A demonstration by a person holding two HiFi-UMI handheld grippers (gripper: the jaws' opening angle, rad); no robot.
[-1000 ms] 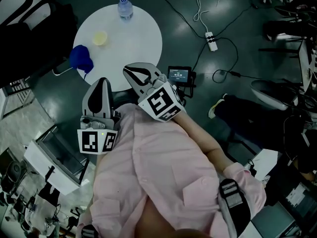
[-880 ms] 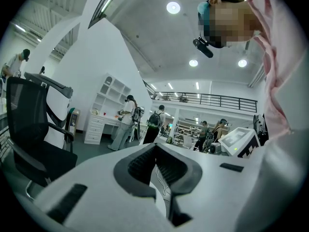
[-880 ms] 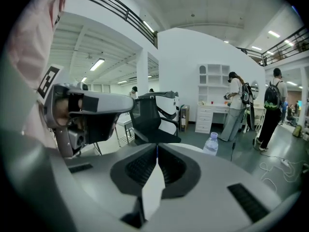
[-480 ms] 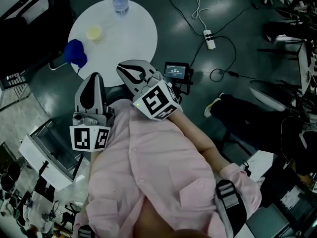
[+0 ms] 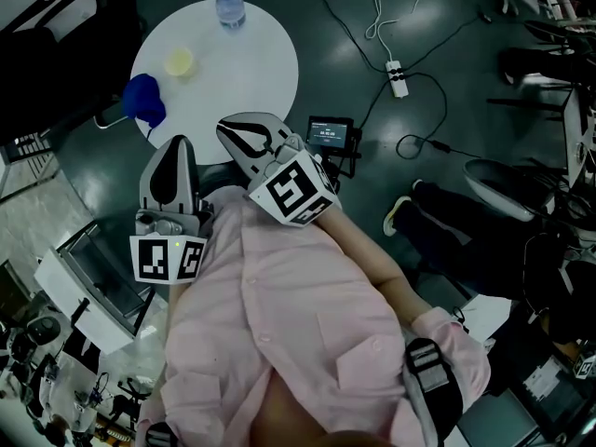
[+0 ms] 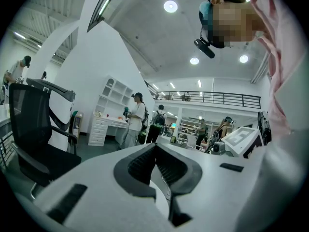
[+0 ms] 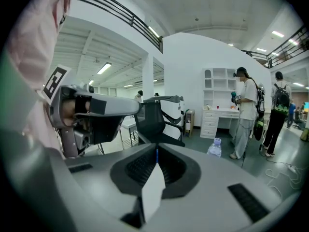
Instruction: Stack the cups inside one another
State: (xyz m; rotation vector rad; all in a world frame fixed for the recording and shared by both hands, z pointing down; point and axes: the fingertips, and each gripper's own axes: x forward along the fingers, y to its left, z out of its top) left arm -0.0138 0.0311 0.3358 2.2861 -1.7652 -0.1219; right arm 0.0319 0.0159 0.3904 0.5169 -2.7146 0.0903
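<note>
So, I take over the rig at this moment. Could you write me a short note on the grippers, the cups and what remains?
Left gripper: jaws together, empty, held short of the table.
Right gripper: jaws together, empty, beside the left one.
Yellow cup: upright on the round white table.
Blue cup: at the table's near edge, apart from the yellow one.
Water bottle: at the far edge.
Done: nothing, cups not stacked.
Left: probably pick up one cup and set it inside the other.

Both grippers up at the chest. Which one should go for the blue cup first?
Left, probably. The left gripper sits nearer the blue cup at the table's left edge; the right gripper would have to reach across. Both are shut and empty.
</note>
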